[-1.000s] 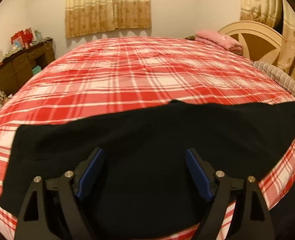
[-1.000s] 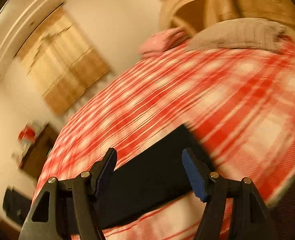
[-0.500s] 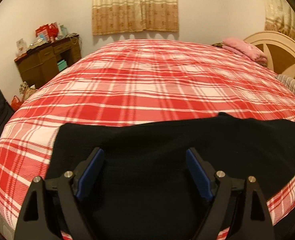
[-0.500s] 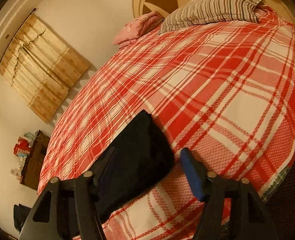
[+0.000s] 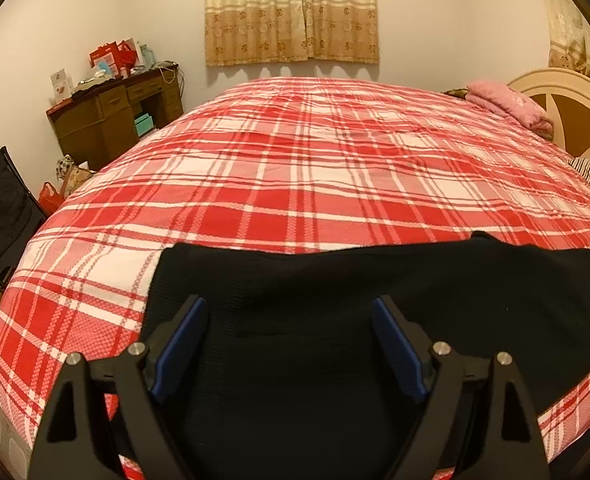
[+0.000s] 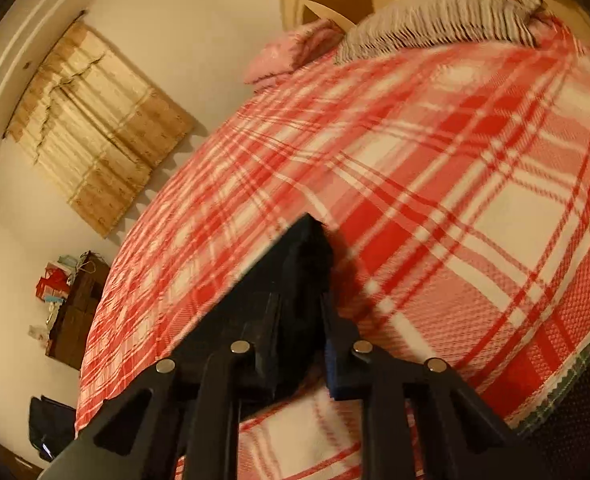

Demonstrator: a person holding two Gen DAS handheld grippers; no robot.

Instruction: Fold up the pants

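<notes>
Pants (image 5: 335,320) lie lengthwise across the bed (image 5: 295,184); my right fingers (image 6: 299,320) have just been closing and now pinch one end, while my left fingers (image 5: 291,344) spread wide above the other, holding nothing.

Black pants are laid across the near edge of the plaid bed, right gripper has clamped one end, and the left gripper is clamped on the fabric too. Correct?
Not quite. The left gripper is open, its blue pads wide apart above the black pants, as the left wrist view shows. The right gripper has just closed on the pants' end on the plaid bed.
</notes>
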